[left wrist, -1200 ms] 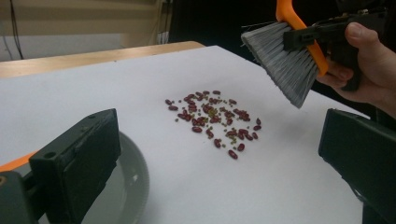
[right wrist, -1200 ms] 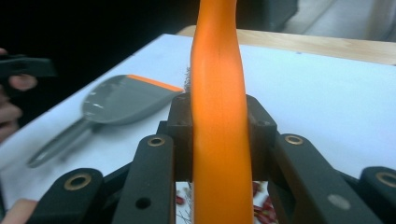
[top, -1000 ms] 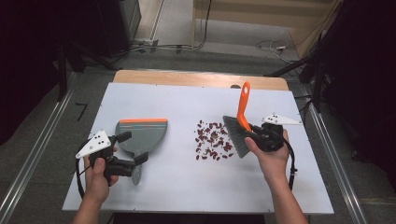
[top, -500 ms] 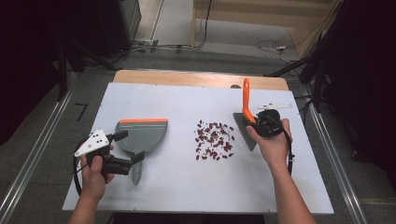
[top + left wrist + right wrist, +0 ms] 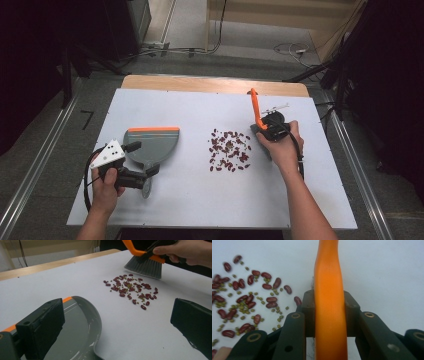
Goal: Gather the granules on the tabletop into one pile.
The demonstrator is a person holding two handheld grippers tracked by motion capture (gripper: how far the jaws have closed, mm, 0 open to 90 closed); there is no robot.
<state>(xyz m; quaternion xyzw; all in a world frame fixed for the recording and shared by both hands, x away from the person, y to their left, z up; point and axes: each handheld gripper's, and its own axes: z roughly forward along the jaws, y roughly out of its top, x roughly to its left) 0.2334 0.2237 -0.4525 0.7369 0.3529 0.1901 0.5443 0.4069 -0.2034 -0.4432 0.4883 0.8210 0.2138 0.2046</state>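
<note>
The right gripper (image 5: 264, 131) is clamped on the brush (image 5: 329, 302) handle beside the beans (image 5: 229, 150), mid-table (image 5: 200, 200); the left gripper (image 5: 145, 172), jaws apart, straddles the dustpan (image 5: 152, 145) handle near the table's left edge.

Brush carried out to the far right of the beans — head now turned toward them

Over the last second the right gripper (image 5: 264, 131) has travelled with the brush (image 5: 258, 116) away from the person and a little to the right: a second ago the grey bristles sat right at the near-right edge of the scattered beans (image 5: 229, 150), touching or nearly so, whereas now the brush head stands just beside the pile's right edge, with a thin strip of bare table (image 5: 190, 200) between them. The orange handle, which leaned up and to the right before, now leans up and to the left — and the right hand (image 5: 281, 147) has turned with it, its knuckles facing the beans.
</note>
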